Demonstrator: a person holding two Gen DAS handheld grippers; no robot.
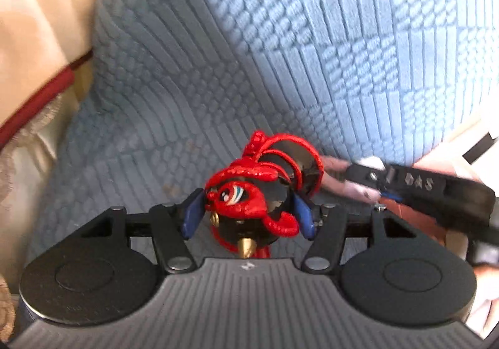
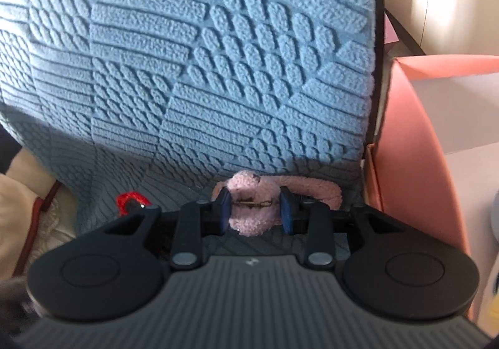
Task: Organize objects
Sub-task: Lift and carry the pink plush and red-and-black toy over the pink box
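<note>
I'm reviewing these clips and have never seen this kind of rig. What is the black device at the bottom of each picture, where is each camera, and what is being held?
There is no robot arm. A person holds a two-finger gripper in each hand, and a fisheye camera on each one looks forward along its fingers, so its black body fills the bottom of each picture.

In the left wrist view, the left gripper is shut on a red and black figurine. The right gripper shows at the right edge.

In the right wrist view, the right gripper is shut on a pink plush toy.

Both hang over a blue textured blanket. A pink box stands to the right.
</note>
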